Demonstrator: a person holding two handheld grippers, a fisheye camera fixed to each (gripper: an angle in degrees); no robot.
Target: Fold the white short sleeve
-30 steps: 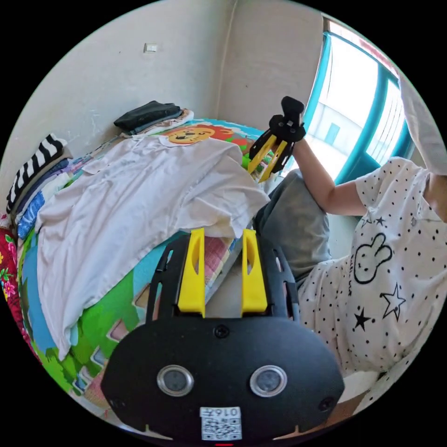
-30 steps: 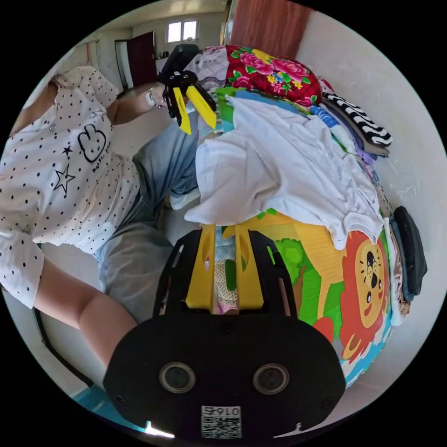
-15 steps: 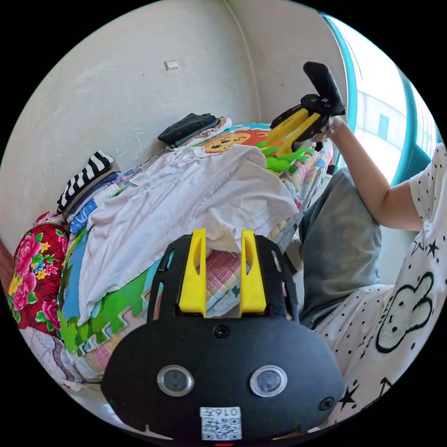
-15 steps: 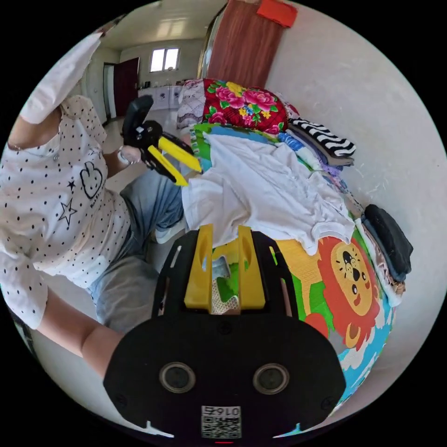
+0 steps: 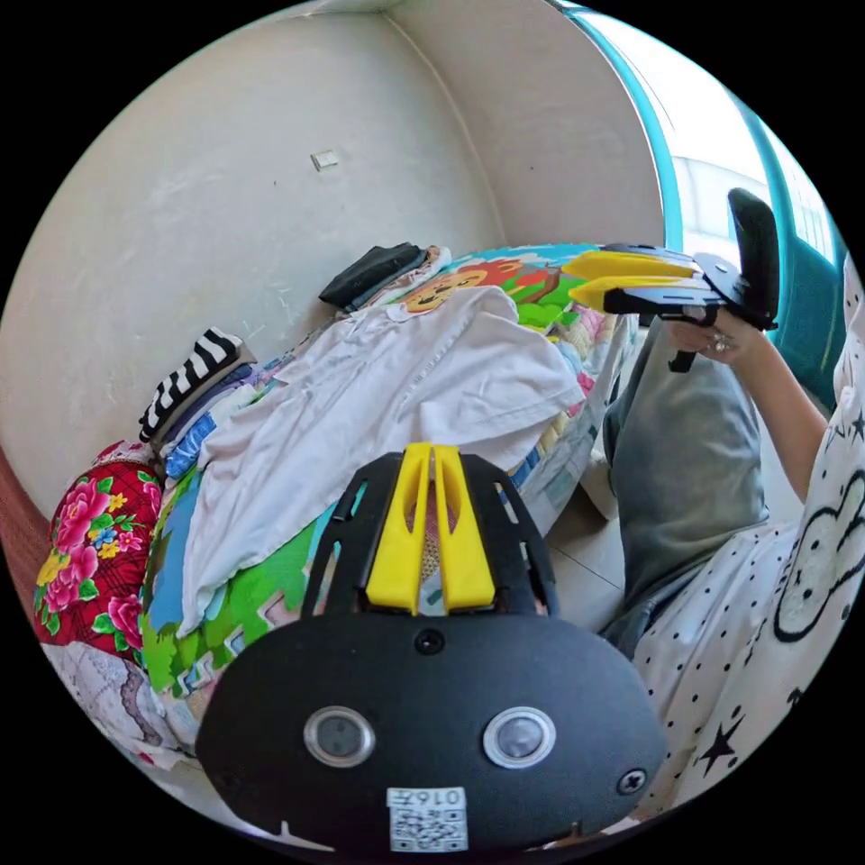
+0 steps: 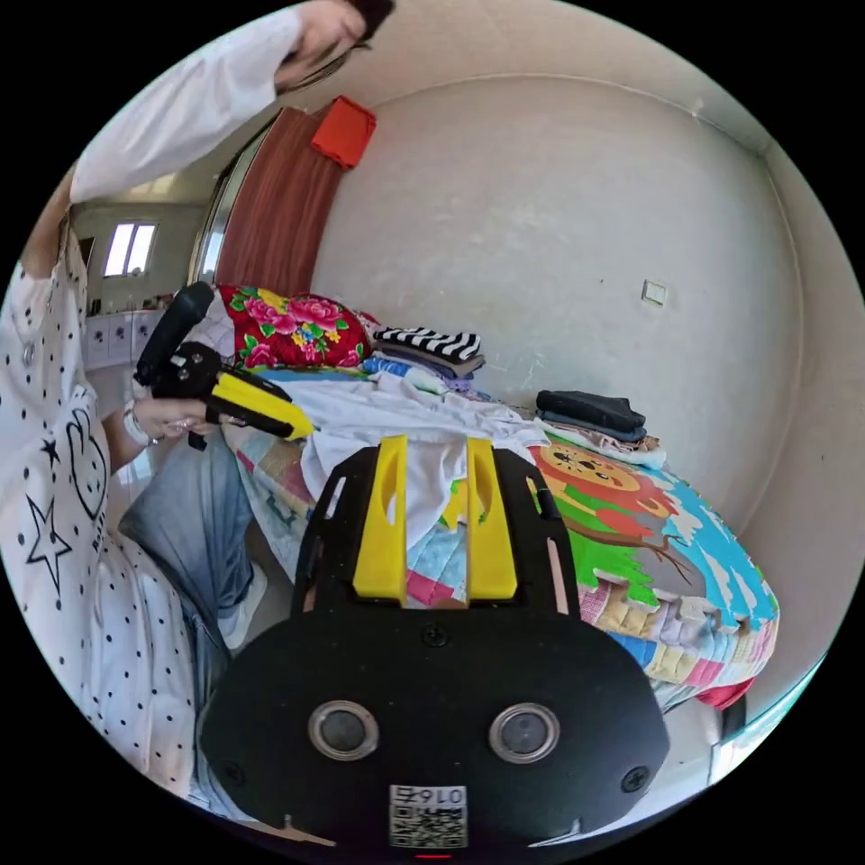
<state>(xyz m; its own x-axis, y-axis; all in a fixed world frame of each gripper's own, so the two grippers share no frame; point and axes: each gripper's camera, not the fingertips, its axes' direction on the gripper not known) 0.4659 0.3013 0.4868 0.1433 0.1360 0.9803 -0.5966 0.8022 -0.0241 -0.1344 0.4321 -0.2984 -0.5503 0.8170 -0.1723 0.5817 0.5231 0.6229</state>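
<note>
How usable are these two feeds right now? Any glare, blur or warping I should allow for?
Left gripper view: window blown out to white at the right edge; white shirt sharp and evenly lit. Right gripper view: soft daylight, no glare, lion mat crisp. Both: strong fisheye bending of the walls, black corners, and the tool body blocks the lower part.

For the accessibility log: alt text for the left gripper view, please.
A white shirt lies spread and rumpled on a bed with a colourful cartoon mat. The left gripper, shut and empty, hangs off the bed's near edge. The right gripper is held above the far end; folded clothes line the wall.
</note>
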